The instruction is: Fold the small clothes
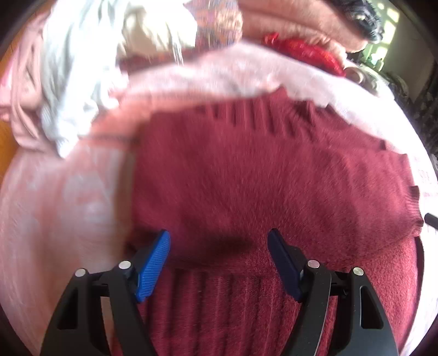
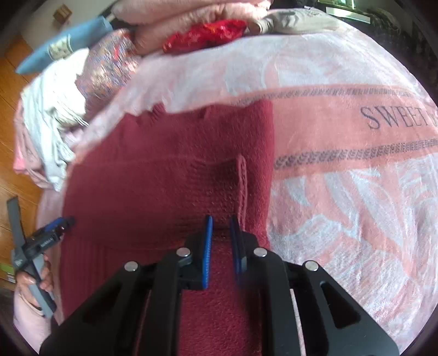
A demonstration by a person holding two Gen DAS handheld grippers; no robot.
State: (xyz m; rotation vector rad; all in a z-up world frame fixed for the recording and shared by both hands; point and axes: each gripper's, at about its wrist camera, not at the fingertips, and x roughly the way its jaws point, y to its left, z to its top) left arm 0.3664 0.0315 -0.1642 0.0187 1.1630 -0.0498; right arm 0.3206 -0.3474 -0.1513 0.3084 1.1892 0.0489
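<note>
A maroon knit sweater [image 1: 246, 178] lies spread on a pink patterned blanket [image 2: 342, 191]. My left gripper [image 1: 219, 243] hovers over the sweater's middle near the ribbed hem, its blue pads wide apart and nothing between them. In the right wrist view the same gripper [image 2: 64, 220] shows at the sweater's left edge, held by a hand [image 2: 35, 284]. My right gripper [image 2: 221, 227] stands at the right part of the sweater [image 2: 164, 178], beside a raised seam. Its pads are close together, pinching a narrow fold of the maroon knit.
A pile of pale and pink clothes [image 2: 49, 123] lies at the blanket's left edge over the wooden floor [image 2: 13, 68]. Folded pink blankets [image 2: 191, 16], a red cloth [image 2: 205, 34] and a sequined cushion [image 2: 109, 63] sit along the far side.
</note>
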